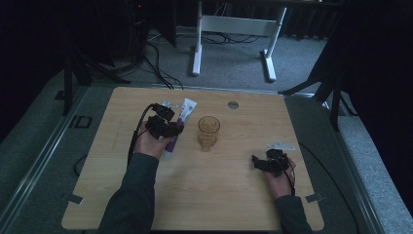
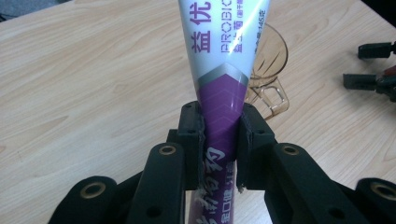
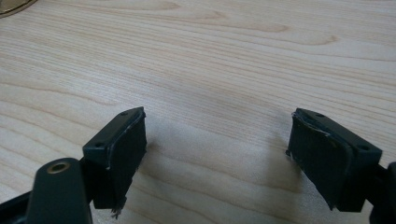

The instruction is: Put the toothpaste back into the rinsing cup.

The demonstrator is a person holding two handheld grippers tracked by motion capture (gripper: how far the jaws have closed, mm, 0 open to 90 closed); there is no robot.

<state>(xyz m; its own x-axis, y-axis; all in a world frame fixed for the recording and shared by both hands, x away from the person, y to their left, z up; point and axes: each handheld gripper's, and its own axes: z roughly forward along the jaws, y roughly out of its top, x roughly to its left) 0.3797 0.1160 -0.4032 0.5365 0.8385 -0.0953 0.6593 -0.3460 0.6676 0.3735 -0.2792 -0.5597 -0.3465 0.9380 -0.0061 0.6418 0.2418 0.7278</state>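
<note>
A white and purple toothpaste tube [image 2: 219,70] lies lengthwise between the jaws of my left gripper [image 2: 219,144], which is shut on its purple lower half. In the high view the tube [image 1: 184,113] runs away from my left gripper [image 1: 170,127] at the table's middle left. An amber glass mug [image 1: 208,130] stands just right of the tube; its rim and handle [image 2: 271,79] sit behind the tube in the left gripper view. My right gripper [image 3: 217,149] rests low over bare wood at the right [image 1: 260,162], open, nothing between its pads.
The light wooden table [image 1: 234,195] has a small round metal grommet [image 1: 233,105] near its far edge. Beyond the table lie grey carpet, cables and a white desk frame [image 1: 234,29]. My right gripper's jaw tips [image 2: 373,70] show at the far right of the left gripper view.
</note>
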